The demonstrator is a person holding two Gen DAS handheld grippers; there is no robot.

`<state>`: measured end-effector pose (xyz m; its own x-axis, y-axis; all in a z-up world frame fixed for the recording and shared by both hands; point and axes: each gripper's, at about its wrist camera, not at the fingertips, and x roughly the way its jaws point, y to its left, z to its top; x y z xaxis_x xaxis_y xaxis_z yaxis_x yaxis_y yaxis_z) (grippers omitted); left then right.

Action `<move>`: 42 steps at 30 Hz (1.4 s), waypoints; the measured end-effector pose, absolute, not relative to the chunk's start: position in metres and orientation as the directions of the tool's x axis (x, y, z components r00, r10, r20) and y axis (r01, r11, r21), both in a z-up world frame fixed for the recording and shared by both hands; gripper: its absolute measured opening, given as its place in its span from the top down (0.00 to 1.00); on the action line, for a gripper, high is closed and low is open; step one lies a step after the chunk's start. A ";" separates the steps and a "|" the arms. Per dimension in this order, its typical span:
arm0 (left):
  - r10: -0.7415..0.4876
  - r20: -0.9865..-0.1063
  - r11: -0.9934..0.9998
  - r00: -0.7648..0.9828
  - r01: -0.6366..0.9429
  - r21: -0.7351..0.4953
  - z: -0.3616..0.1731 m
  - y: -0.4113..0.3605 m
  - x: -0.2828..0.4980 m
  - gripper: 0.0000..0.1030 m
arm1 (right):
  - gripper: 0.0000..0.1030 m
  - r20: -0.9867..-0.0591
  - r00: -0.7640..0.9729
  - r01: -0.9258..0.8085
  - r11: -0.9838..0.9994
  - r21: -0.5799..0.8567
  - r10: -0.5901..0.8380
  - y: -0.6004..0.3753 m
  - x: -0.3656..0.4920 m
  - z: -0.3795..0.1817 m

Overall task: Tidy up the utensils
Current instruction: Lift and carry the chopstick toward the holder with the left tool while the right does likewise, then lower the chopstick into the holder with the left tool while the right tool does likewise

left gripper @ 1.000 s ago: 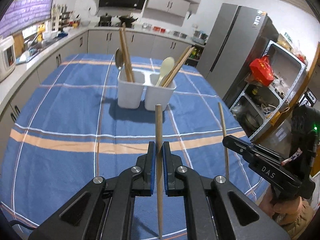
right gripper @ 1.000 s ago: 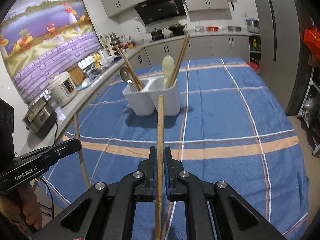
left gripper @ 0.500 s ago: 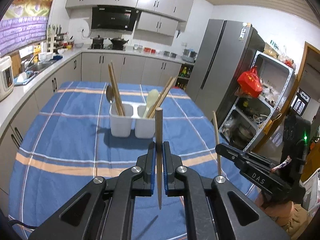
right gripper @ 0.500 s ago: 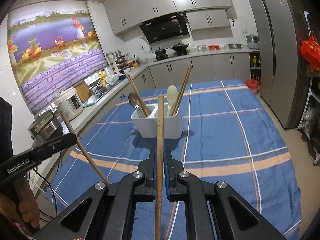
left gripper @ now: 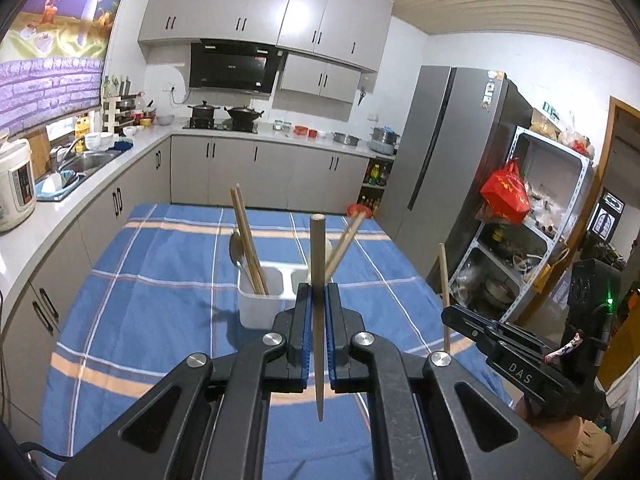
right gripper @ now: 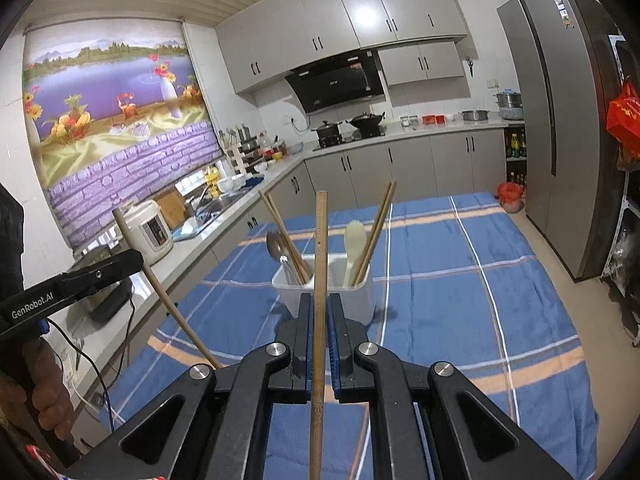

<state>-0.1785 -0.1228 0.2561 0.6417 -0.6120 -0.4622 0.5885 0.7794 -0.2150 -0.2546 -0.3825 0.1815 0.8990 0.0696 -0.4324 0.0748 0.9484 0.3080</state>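
Holding one wooden stick each, both tools are clamped tight. The left gripper (left gripper: pixel 318 304) pinches a chopstick (left gripper: pixel 317 264) that stands almost straight up between its blue pads, thick end on top. The right gripper (right gripper: pixel 319 312) squeezes its own chopstick (right gripper: pixel 320 248) the same way, so each stick can go down into a cup pointy end first, I think.

The white holder (right gripper: pixel 362 292) sits on the blue checked tablecloth (right gripper: pixel 460 280), at about 12 o'clock from both tools and a little way off. It has two cups side by side. In the right wrist view, the cup at 11 o'clock has a metal spoon (right gripper: pixel 275 245) and a pair of chopsticks (right gripper: pixel 286 236) leaning left. The cup at 1 o'clock has a pale spoon (right gripper: pixel 354 240) and another leaning pair (right gripper: pixel 374 232).

Those leaning sticks could get in the way (they fan out over the cups), so the new ones should probably come down from above.

A rice cooker (right gripper: pixel 150 228) is on the counter at 10 o'clock, and a big grey fridge (right gripper: pixel 560 120) stands at 2 o'clock. Both are well apart from the holder.
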 end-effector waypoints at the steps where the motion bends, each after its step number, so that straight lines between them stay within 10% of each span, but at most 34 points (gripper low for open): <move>1: -0.612 -0.456 0.780 0.646 0.588 -0.214 0.260 -0.122 -0.175 0.94 | 0.94 -0.427 0.902 0.074 0.948 0.309 0.069 -0.384 -0.252 0.184; 26: -0.602 -0.415 0.789 0.682 0.588 -0.178 0.277 -0.164 -0.007 0.94 | 0.93 -0.239 0.965 0.178 0.942 0.284 -0.110 -0.412 -0.066 0.233; 42: -0.544 -0.524 0.809 0.655 0.575 -0.122 0.213 -0.210 0.047 0.94 | 0.93 -0.303 0.926 0.285 0.943 0.172 -0.225 -0.411 -0.005 0.173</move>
